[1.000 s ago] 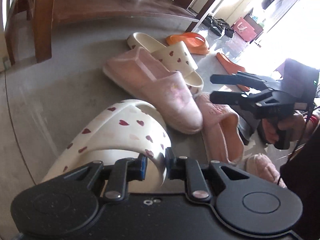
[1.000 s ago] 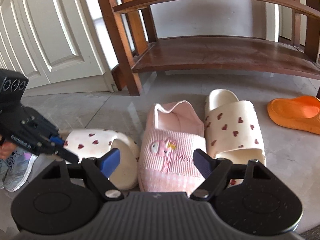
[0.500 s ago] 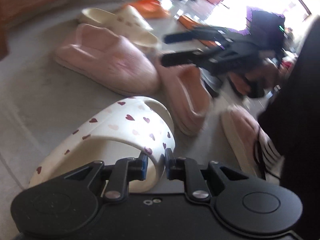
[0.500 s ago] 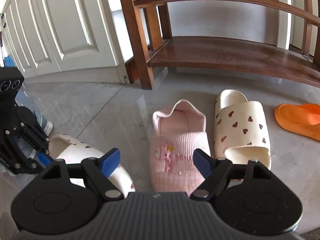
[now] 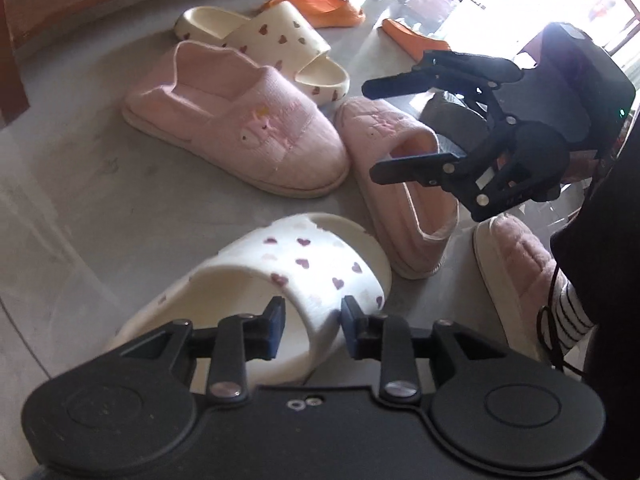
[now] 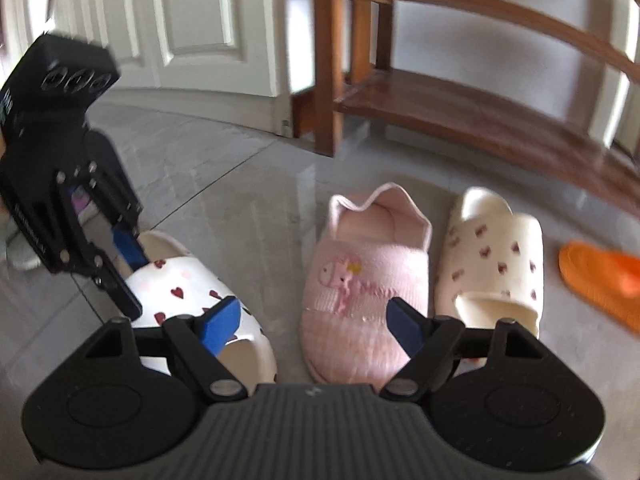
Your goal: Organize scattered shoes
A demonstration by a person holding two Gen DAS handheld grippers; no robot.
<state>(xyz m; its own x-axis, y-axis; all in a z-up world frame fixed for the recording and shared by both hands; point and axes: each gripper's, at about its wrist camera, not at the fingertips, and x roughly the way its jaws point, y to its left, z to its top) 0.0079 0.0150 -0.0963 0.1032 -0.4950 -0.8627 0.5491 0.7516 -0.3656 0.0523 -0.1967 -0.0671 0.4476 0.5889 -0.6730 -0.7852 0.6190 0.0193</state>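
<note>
Left gripper (image 5: pixel 311 328) pinches the near heart slide (image 5: pixel 304 264) by its thick strap, a light, springy foam hold; right gripper (image 6: pixel 316 322) hangs wide open.

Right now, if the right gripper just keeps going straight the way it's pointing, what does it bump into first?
Most likely the pink embroidered slipper: it lies between the open jaws of the right gripper, directly ahead on the floor. Depth is unclear, but nothing shows in front of it.
</note>
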